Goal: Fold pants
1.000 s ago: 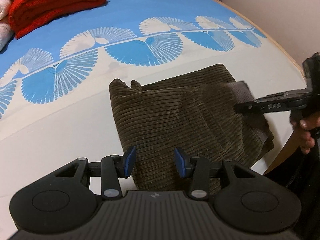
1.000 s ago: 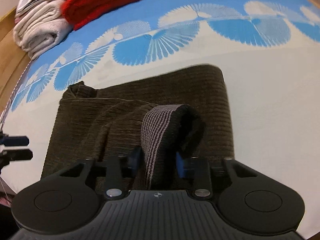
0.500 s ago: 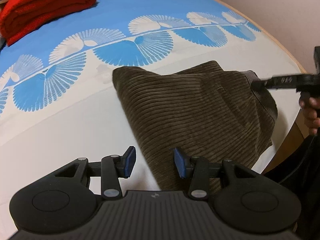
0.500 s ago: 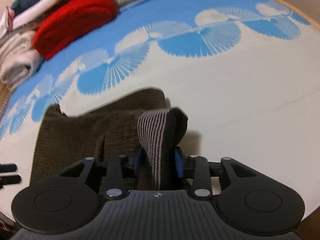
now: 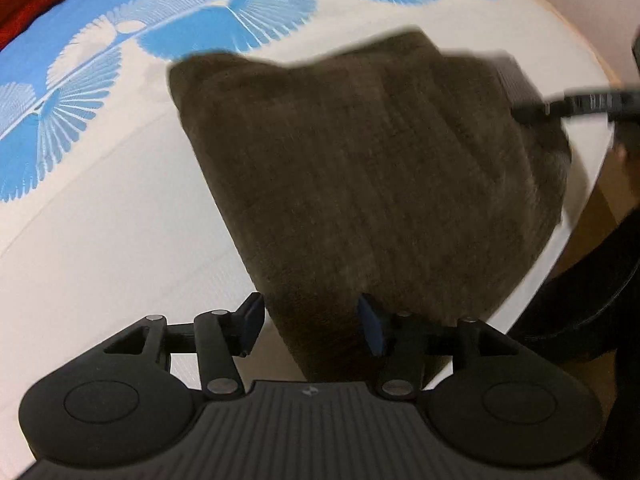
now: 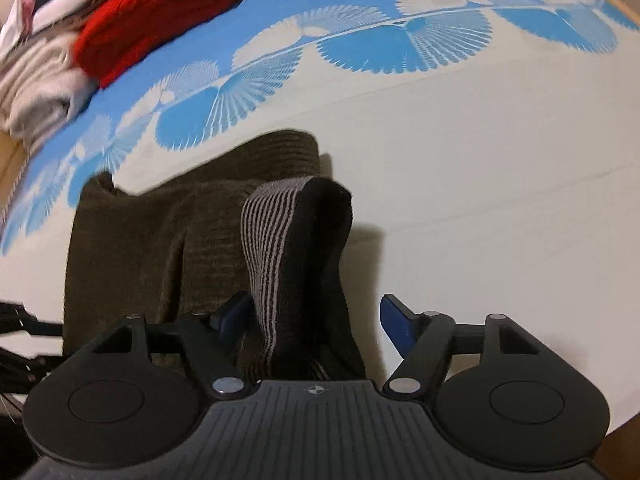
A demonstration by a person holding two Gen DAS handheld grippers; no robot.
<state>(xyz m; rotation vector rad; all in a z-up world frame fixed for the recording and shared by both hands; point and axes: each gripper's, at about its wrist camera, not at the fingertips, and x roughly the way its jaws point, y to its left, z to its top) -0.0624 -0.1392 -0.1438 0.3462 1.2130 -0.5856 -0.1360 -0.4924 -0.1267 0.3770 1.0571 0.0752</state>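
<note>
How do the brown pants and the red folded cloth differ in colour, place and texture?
The pants are dark brown; the red folded cloth is bright red. The pants lie on the white part of the bedsheet, close to the camera; the red cloth lies far back, on the blue part beside other laundry. The pants look ribbed; the red cloth looks fuzzy. Both are folded.

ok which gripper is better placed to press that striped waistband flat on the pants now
Right. The right gripper sits over the striped waistband, which still stands between its opening jaws, pads clear of it. The left gripper, also opening, straddles the opposite edge of the brown pants, away from the band.
</note>
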